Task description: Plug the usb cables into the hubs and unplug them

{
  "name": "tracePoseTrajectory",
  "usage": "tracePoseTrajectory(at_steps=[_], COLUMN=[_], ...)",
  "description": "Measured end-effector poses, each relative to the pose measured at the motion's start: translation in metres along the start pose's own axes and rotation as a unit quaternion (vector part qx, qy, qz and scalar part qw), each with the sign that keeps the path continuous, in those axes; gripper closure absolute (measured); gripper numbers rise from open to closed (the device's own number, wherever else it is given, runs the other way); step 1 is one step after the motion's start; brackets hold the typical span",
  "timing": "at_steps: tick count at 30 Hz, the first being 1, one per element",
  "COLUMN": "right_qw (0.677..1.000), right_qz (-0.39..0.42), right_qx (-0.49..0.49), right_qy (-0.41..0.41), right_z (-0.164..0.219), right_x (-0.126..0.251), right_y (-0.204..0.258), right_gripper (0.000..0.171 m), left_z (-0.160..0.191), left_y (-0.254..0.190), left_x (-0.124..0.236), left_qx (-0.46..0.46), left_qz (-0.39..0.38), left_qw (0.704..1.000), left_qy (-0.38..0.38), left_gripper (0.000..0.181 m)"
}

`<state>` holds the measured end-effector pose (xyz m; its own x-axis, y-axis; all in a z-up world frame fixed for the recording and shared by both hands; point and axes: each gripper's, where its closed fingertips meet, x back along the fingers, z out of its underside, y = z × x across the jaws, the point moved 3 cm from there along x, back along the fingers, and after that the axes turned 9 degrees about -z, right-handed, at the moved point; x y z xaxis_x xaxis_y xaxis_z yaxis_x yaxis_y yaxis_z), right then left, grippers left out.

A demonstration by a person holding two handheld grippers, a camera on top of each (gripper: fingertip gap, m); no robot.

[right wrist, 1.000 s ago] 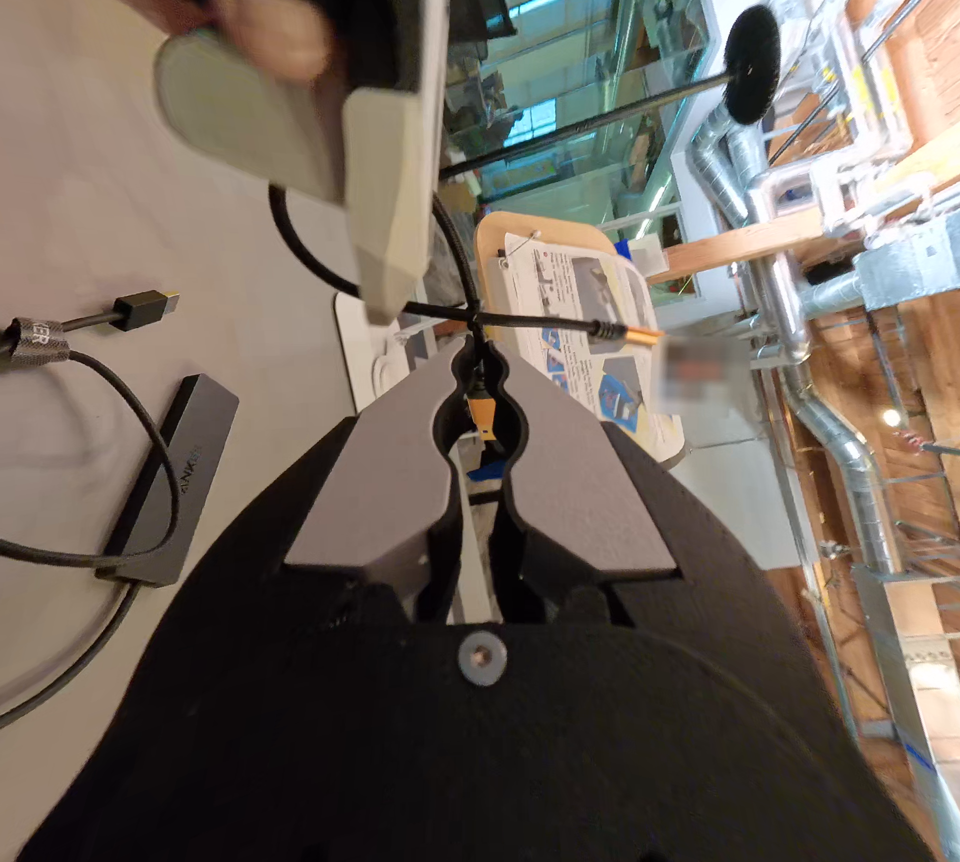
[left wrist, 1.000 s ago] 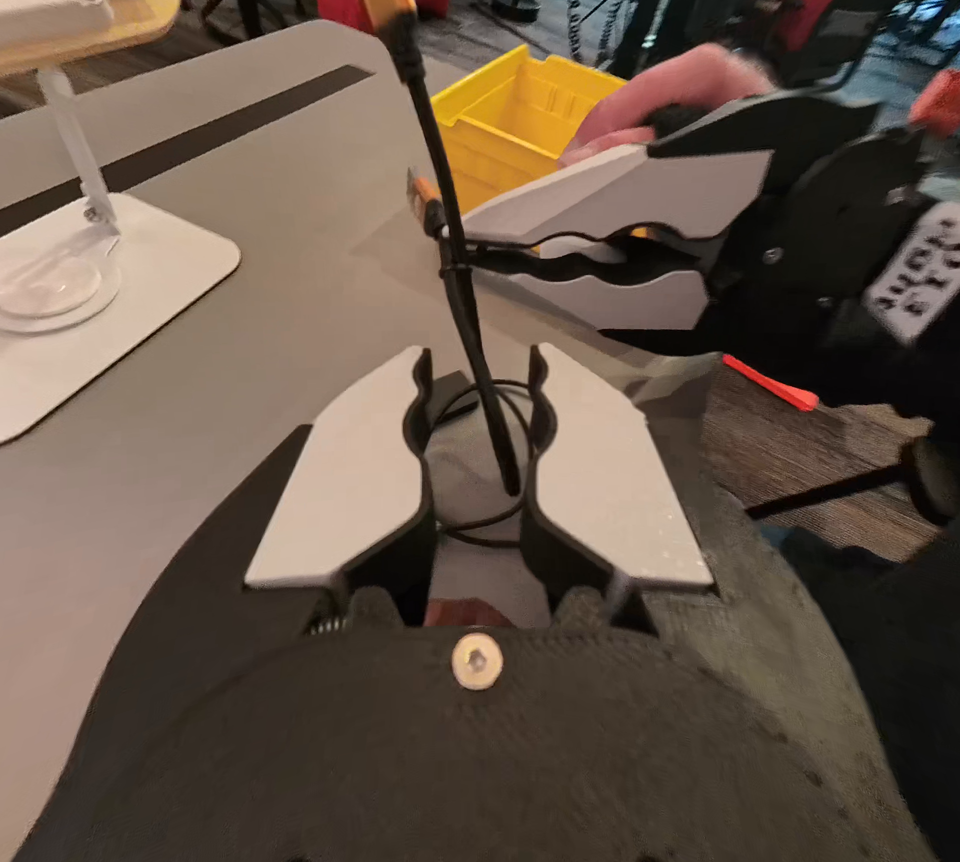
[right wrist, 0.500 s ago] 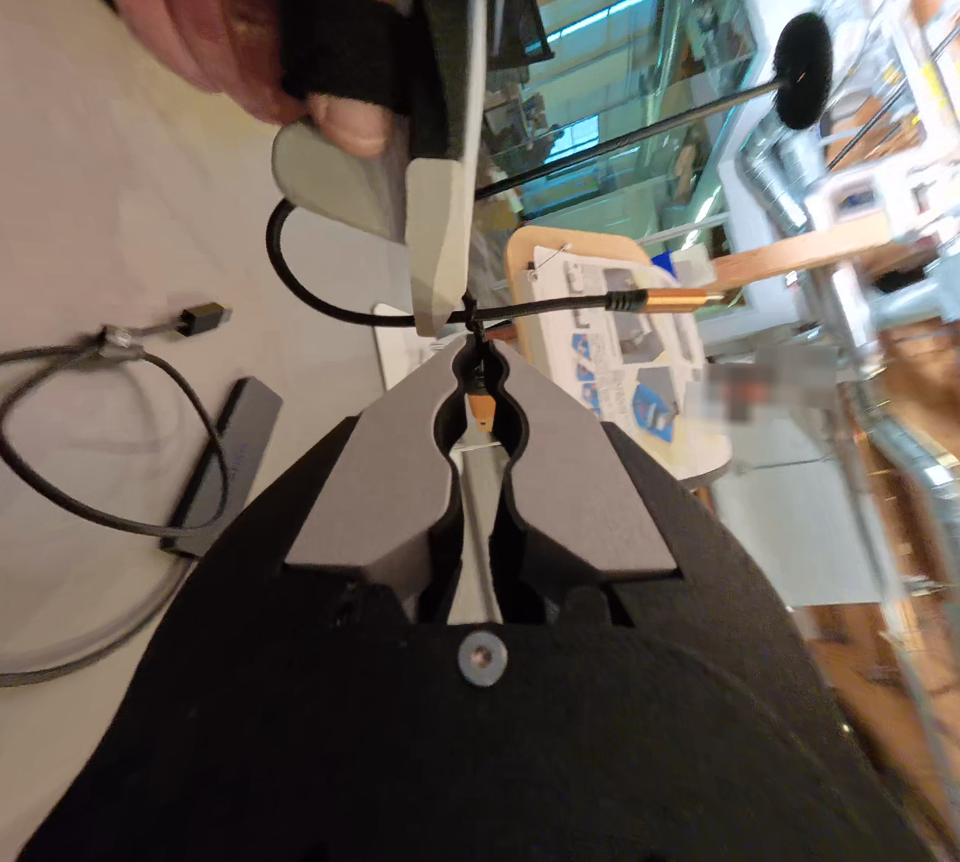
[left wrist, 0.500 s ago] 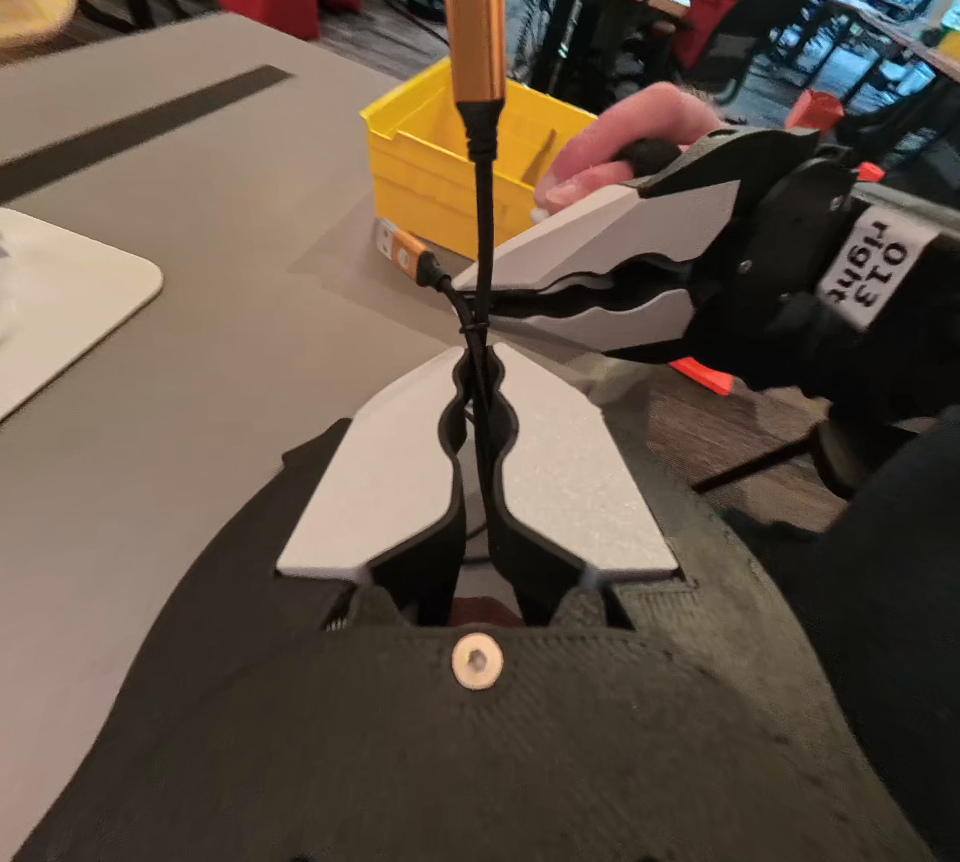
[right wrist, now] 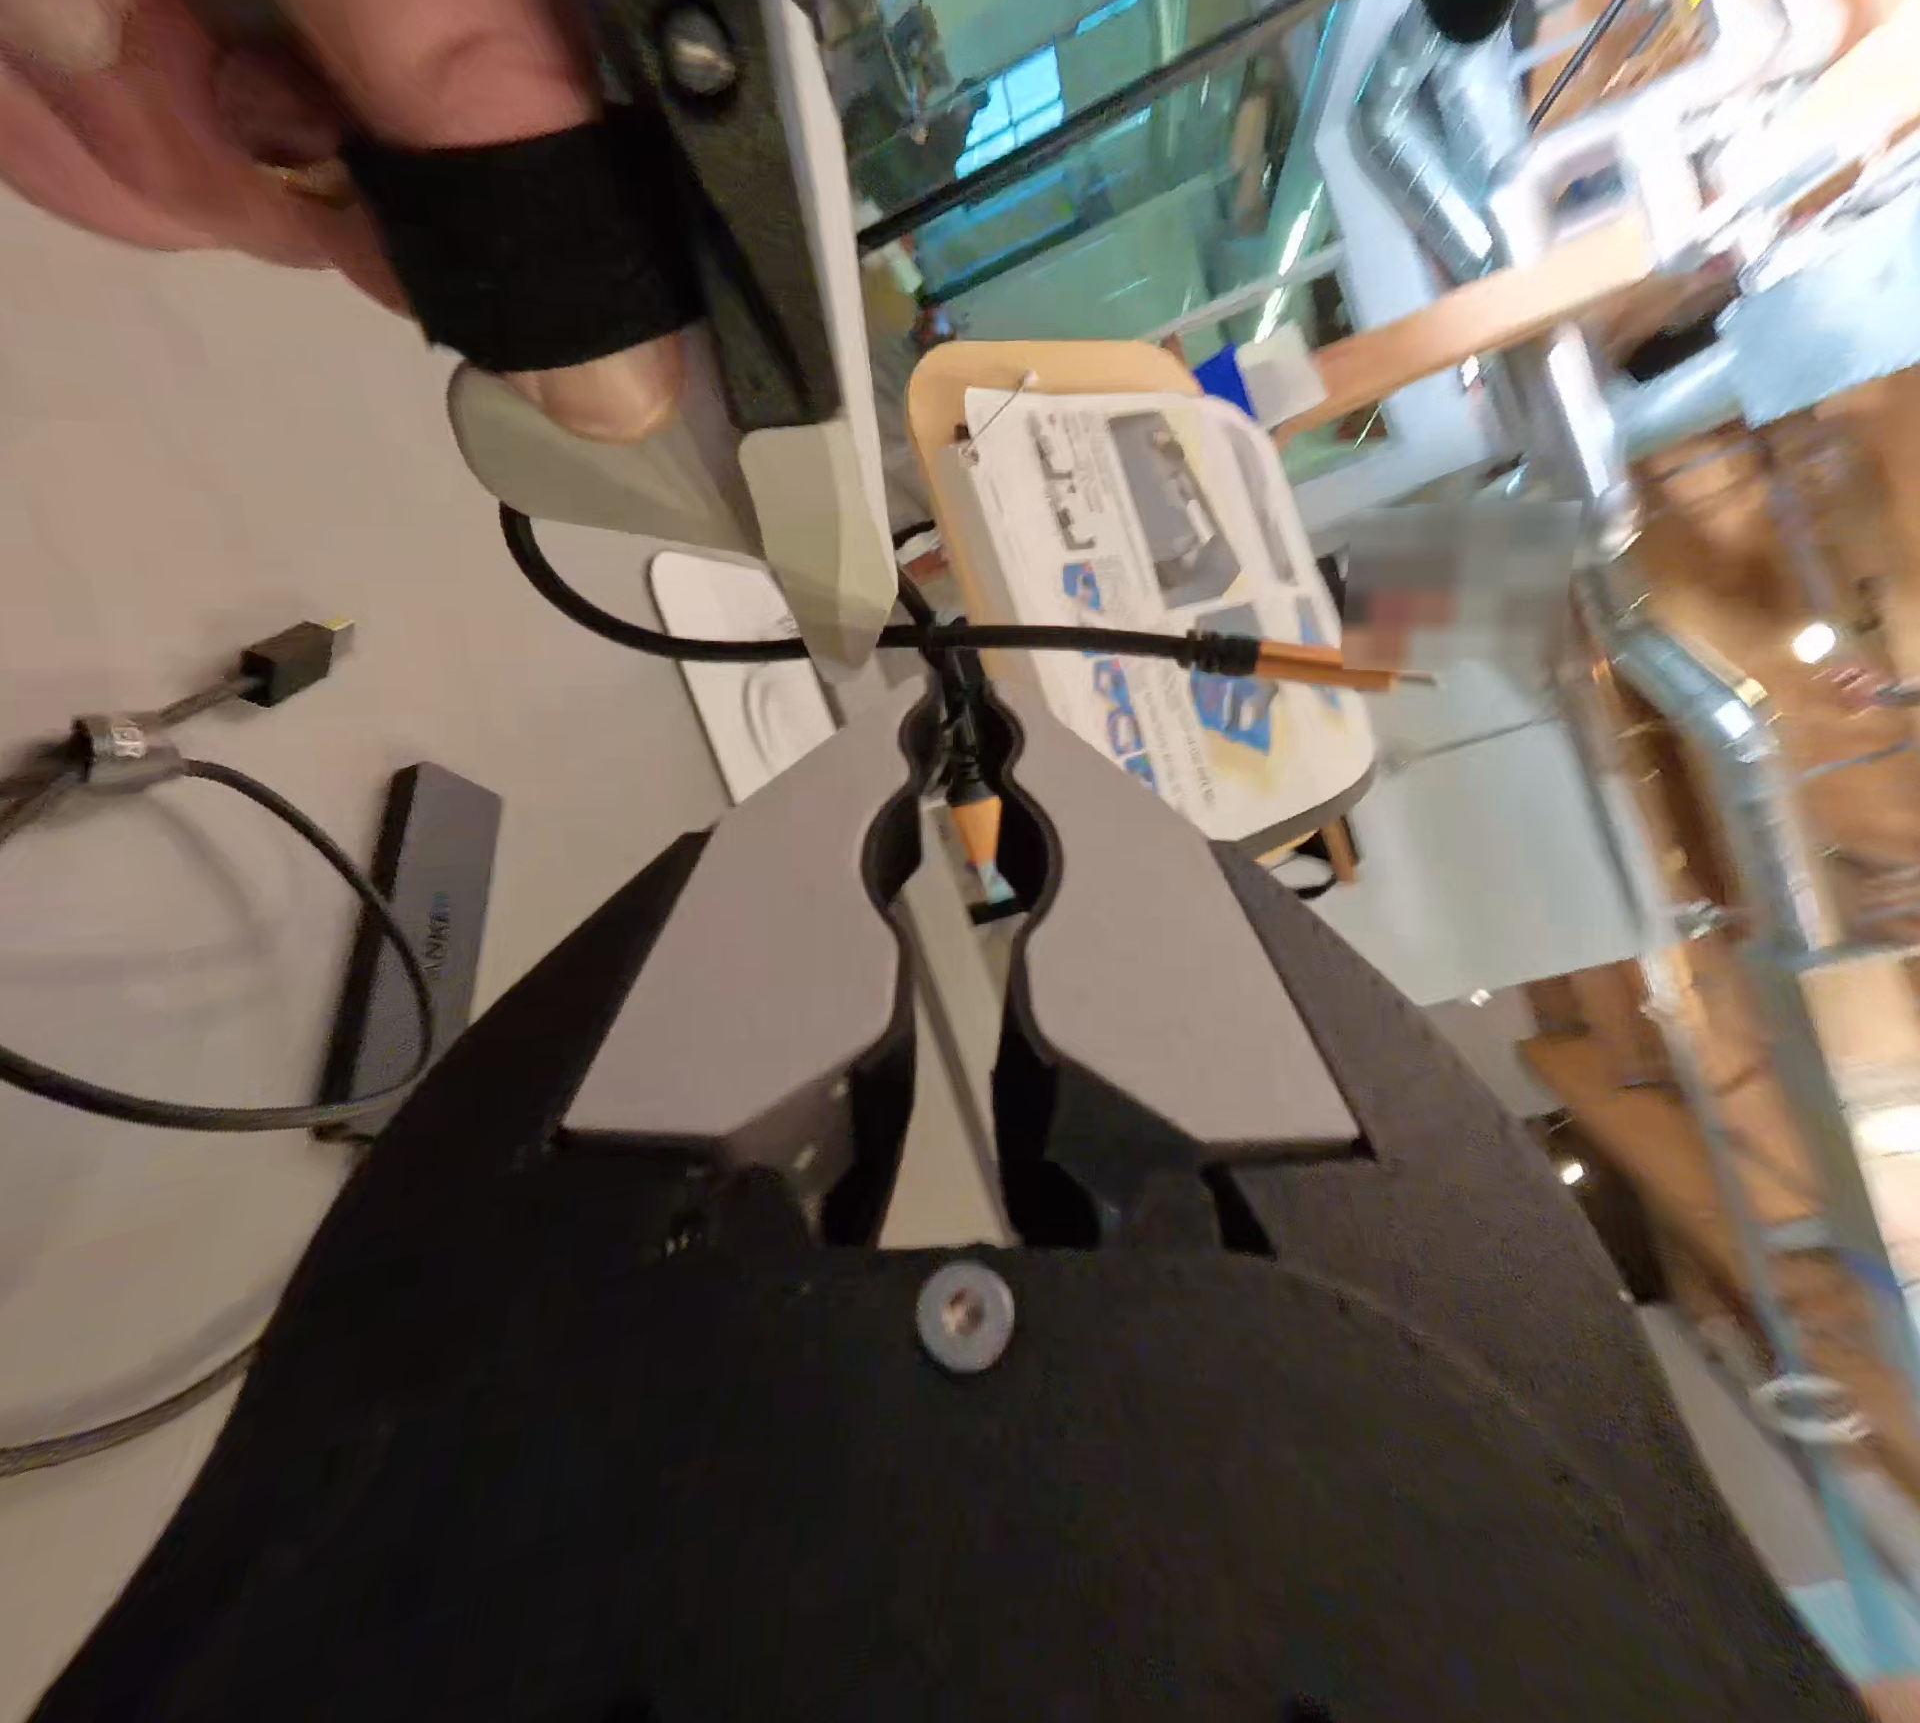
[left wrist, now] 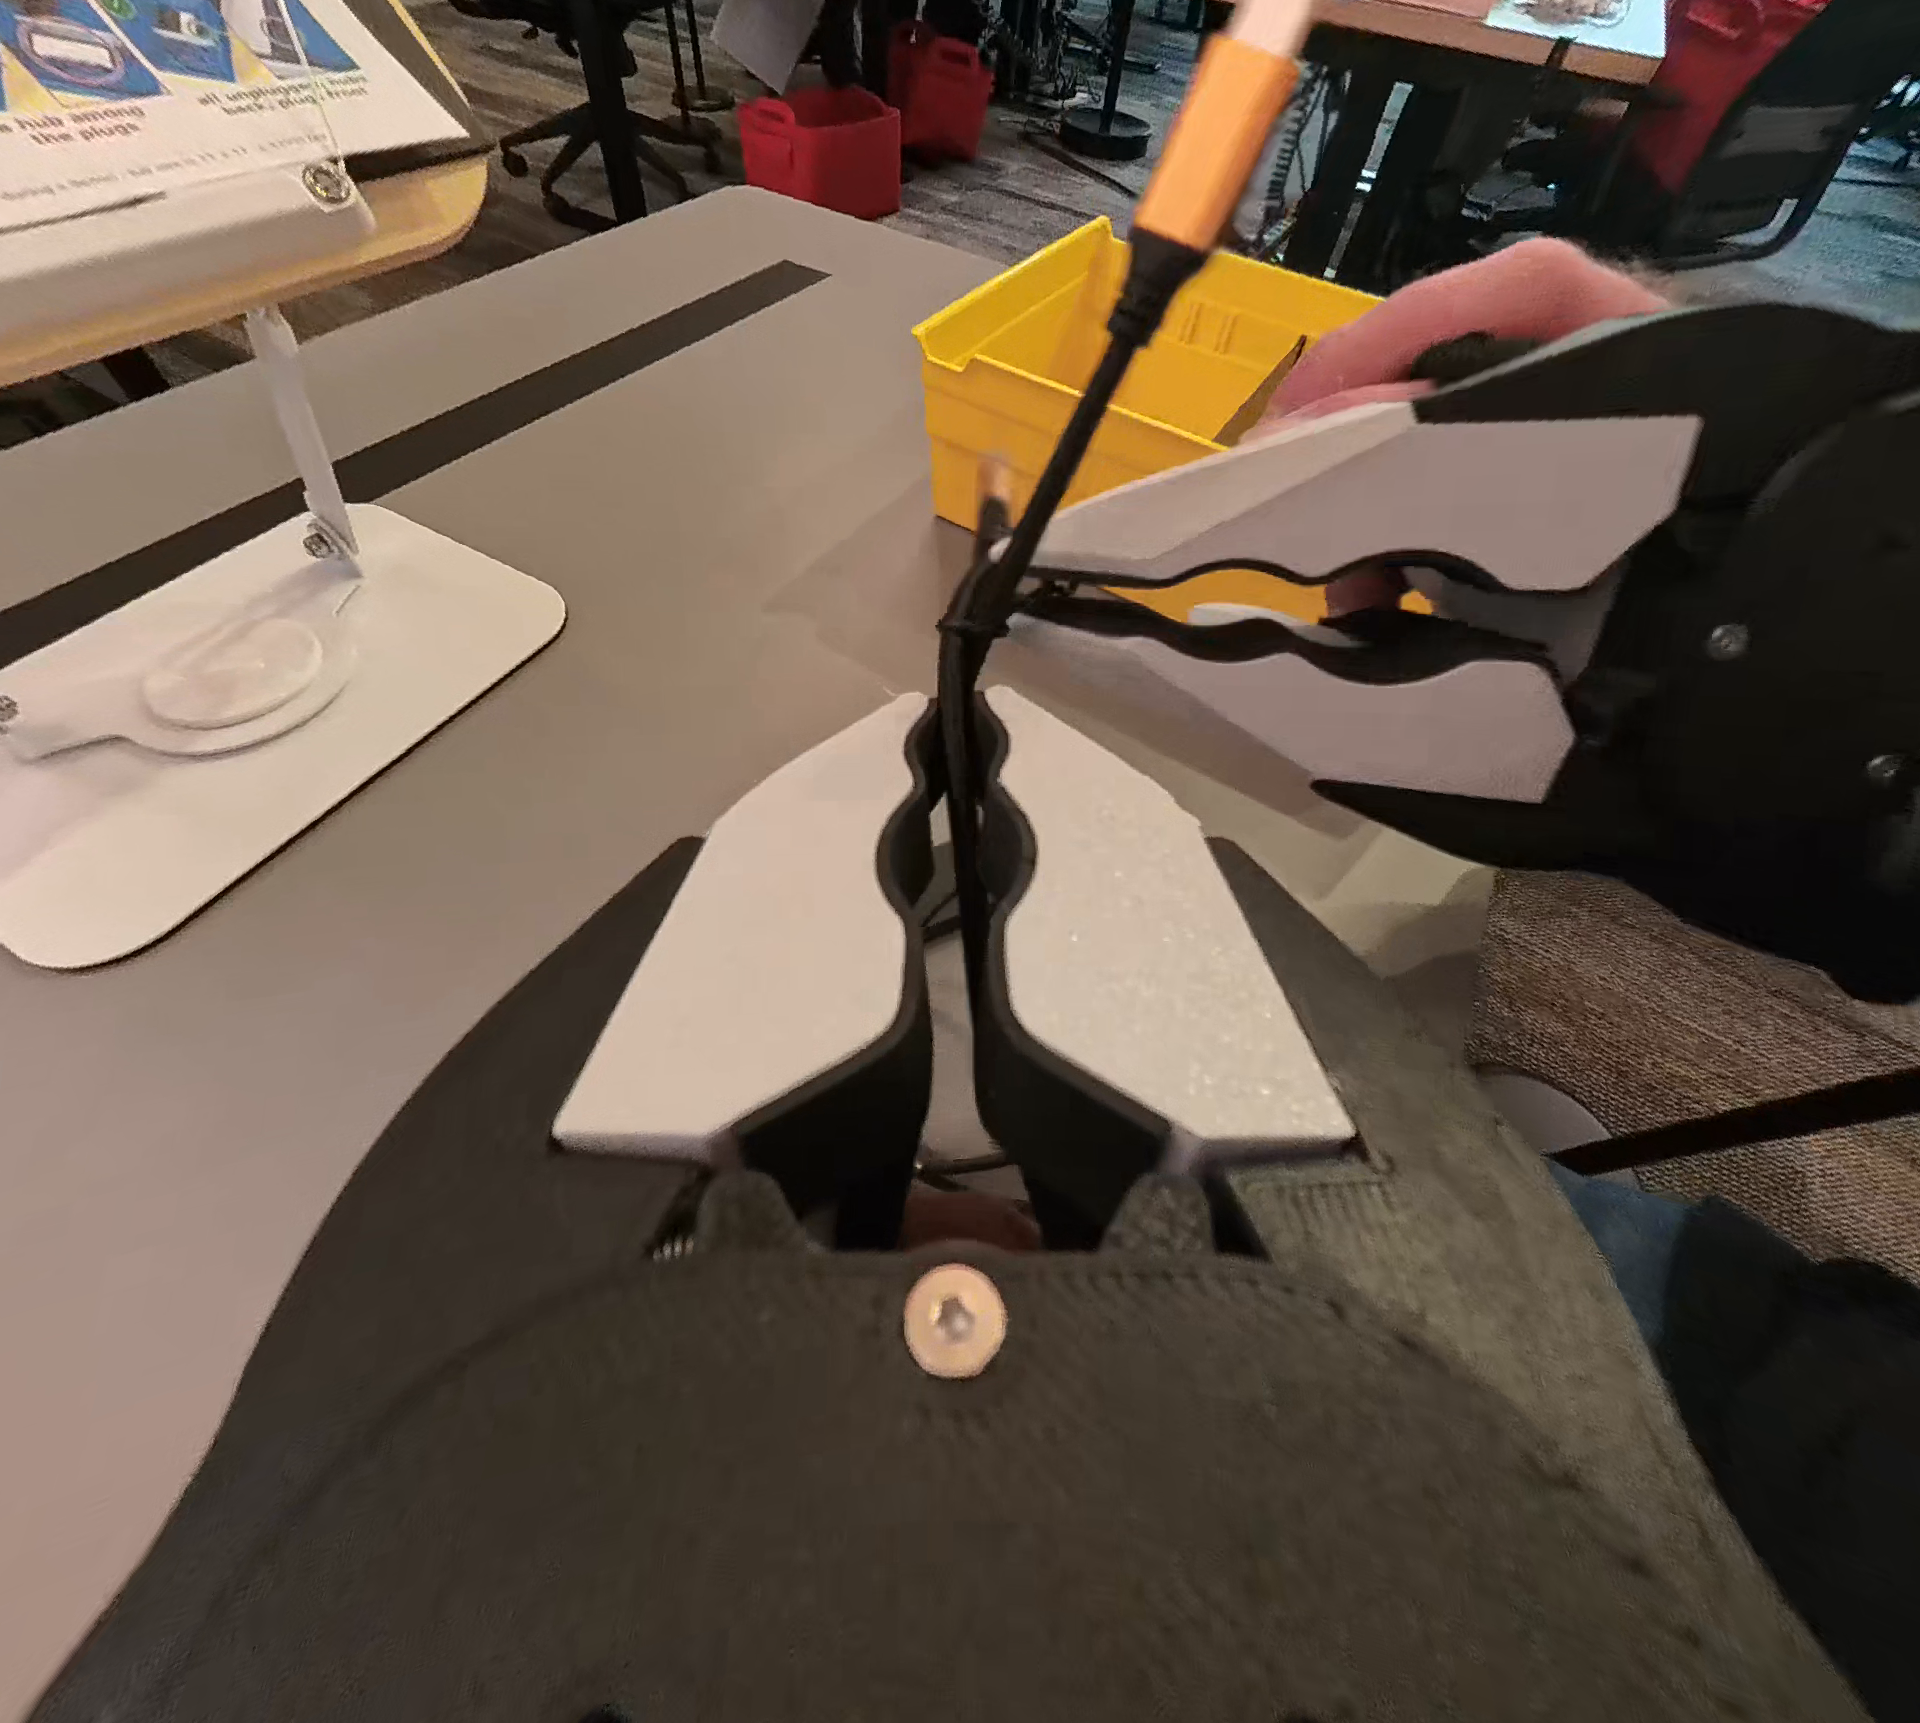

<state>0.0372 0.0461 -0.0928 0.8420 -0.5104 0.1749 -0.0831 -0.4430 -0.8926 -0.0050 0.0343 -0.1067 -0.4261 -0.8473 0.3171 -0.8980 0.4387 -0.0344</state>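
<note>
A black USB cable (left wrist: 1070,447) with a large orange plug (left wrist: 1216,135) stands up from my left gripper (left wrist: 956,707), which is shut on it. My right gripper (left wrist: 1013,593) comes in from the right and is shut on the same cable at a small tie, just above the left fingertips. In the right wrist view my right gripper (right wrist: 961,697) holds the cable with its small orange plug (right wrist: 977,826) lying between the fingers. The left gripper (right wrist: 842,624) reaches in from above, and the large orange plug (right wrist: 1309,665) points right. A grey hub (right wrist: 426,925) lies on the table.
A yellow bin (left wrist: 1039,385) sits at the table's far edge behind the grippers. A white stand base (left wrist: 260,738) carries an instruction sheet (left wrist: 156,11) at the left. The hub's grey cable (right wrist: 312,842) and its plug (right wrist: 296,650) lie by the hub. The table edge and floor are at the right.
My left gripper was open around the cable a second ago and has shut on it. The large orange plug has tilted to the right. The right gripper stays shut on the cable.
</note>
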Motion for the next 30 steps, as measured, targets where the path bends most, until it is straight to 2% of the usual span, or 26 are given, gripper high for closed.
tracePoseTrajectory(at_steps=[2, 9, 14, 16, 18, 19, 21, 22, 23, 25, 27, 28, 29, 30], right_qw=[0.999, 0.995, 0.994, 0.997, 0.990, 0.974, 0.914, 0.872, 0.817, 0.688, 0.563, 0.512, 0.477, 0.461], right_qz=[0.001, -0.011, -0.013, -0.051, -0.111, -0.148, -0.216, -0.246, -0.275, -0.319, -0.341, -0.351, -0.356, -0.350], right_qx=[0.034, 0.103, 0.105, 0.047, -0.078, -0.159, -0.322, -0.396, -0.472, -0.601, -0.681, -0.701, -0.716, -0.726], right_qy=[-0.005, -0.009, -0.009, -0.018, -0.046, -0.065, -0.119, -0.149, -0.184, -0.253, -0.320, -0.349, -0.365, -0.370], right_z=[-0.002, 0.000, 0.001, 0.003, 0.005, 0.006, 0.006, 0.006, 0.005, 0.004, 0.000, -0.004, -0.009, -0.011], right_x=[0.000, -0.002, -0.001, -0.002, -0.002, -0.002, -0.001, -0.001, 0.000, 0.002, 0.005, 0.007, 0.007, 0.006], right_y=[0.001, 0.001, 0.002, 0.003, 0.002, 0.002, 0.000, -0.001, -0.003, -0.005, -0.004, -0.002, 0.002, 0.006], right_gripper=[0.151, 0.171, 0.171, 0.171, 0.171, 0.171, 0.171, 0.171, 0.171, 0.171, 0.171, 0.171, 0.171, 0.171], left_z=[0.000, -0.003, -0.004, -0.002, -0.002, -0.002, -0.003, -0.004, -0.006, -0.009, -0.010, -0.011, -0.011, -0.010], left_y=[0.001, -0.006, -0.006, -0.006, -0.004, -0.003, -0.002, -0.001, -0.001, 0.000, 0.003, 0.004, 0.005, 0.006], left_x=[0.000, -0.001, -0.002, -0.002, -0.003, -0.004, -0.003, -0.003, -0.002, -0.001, -0.002, -0.002, -0.002, -0.002], left_qx=[0.013, 0.035, 0.040, 0.031, 0.010, -0.009, -0.046, -0.062, -0.083, -0.115, -0.137, -0.144, -0.143, -0.138], left_qz=[0.002, 0.026, 0.030, 0.021, 0.004, -0.009, -0.034, -0.044, -0.058, -0.080, -0.098, -0.103, -0.101, -0.099], left_qw=[1.000, 0.999, 0.999, 0.999, 1.000, 1.000, 0.998, 0.997, 0.994, 0.989, 0.983, 0.981, 0.980, 0.981], left_qy=[0.006, 0.016, 0.015, 0.014, 0.004, -0.003, -0.021, -0.028, -0.039, -0.057, -0.075, -0.085, -0.094, -0.097], left_gripper=[0.179, 0.179, 0.178, 0.179, 0.179, 0.179, 0.178, 0.179, 0.179, 0.178, 0.179, 0.178, 0.179, 0.178])
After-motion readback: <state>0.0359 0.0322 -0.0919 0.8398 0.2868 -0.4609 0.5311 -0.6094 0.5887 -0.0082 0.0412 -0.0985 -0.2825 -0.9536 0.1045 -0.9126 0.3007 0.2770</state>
